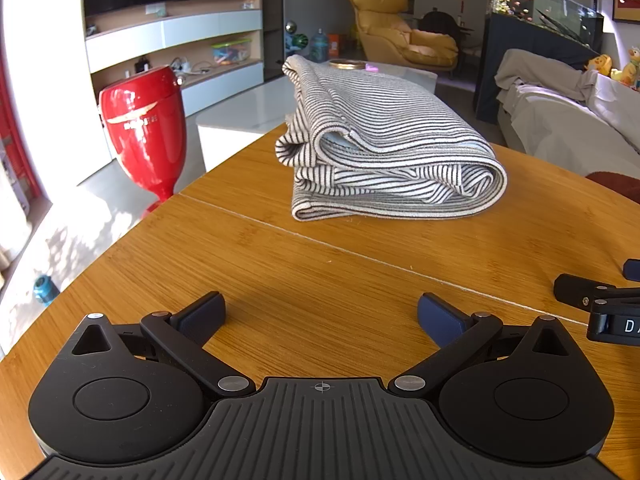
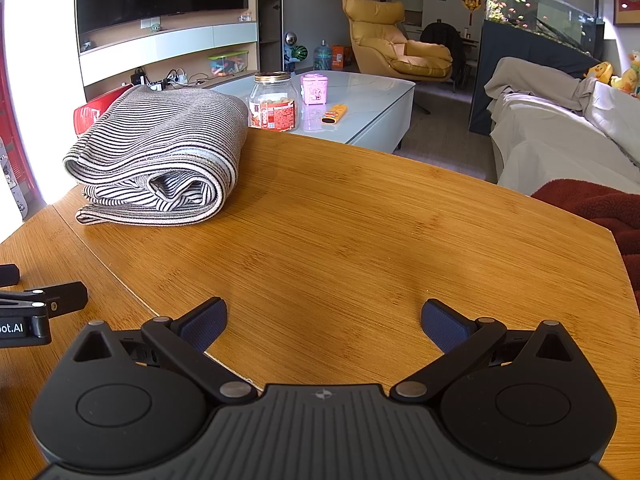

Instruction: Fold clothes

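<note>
Wooden counter (image 1: 360,280) bare under both released tools, left tool (image 1: 321,314) and right tool (image 2: 324,322), striped garment (image 1: 384,144) folded ahead, well apart; folding seemingly finished, next likely withdrawing or fetching another.

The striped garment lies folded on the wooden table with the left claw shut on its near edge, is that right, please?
Not quite. The striped garment does lie folded on the wooden table, but the left claw is open and well short of it, as the left wrist view shows.
</note>
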`<state>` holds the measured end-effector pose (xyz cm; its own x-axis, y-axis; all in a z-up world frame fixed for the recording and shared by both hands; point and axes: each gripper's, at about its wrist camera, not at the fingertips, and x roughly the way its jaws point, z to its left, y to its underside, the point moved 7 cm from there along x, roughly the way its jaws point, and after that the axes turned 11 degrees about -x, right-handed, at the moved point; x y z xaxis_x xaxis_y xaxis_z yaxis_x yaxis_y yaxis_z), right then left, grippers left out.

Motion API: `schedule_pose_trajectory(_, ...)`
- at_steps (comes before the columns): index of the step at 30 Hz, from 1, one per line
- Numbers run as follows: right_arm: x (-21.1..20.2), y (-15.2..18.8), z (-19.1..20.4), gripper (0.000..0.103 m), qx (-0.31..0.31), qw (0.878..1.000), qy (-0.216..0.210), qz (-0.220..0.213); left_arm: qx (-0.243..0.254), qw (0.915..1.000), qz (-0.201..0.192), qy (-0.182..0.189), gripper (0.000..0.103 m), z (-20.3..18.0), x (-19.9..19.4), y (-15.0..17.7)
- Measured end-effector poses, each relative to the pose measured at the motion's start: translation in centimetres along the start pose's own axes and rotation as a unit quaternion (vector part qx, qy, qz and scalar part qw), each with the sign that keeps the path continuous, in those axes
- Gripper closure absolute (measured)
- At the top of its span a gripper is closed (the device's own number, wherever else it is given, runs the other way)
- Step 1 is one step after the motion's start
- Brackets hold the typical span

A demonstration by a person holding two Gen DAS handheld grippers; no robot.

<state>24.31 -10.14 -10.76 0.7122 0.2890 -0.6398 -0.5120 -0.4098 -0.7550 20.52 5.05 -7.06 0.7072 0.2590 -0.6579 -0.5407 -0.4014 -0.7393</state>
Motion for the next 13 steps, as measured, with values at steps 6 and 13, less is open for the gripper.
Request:
schedule_pose_trajectory(6,0.0,0.01,-0.02,0.0,0.0,1.0,0.0,0.0,0.0,1.0,0.0,-0.001,0.0,-0.2,-0.08,0.0)
schedule_pose_trajectory(13,-0.11,0.0,0.0,0.0,0.004,1.0,0.004,0.001,-0.001,1.0,0.0,-0.001,0.0,-0.28,-0.15,0.04)
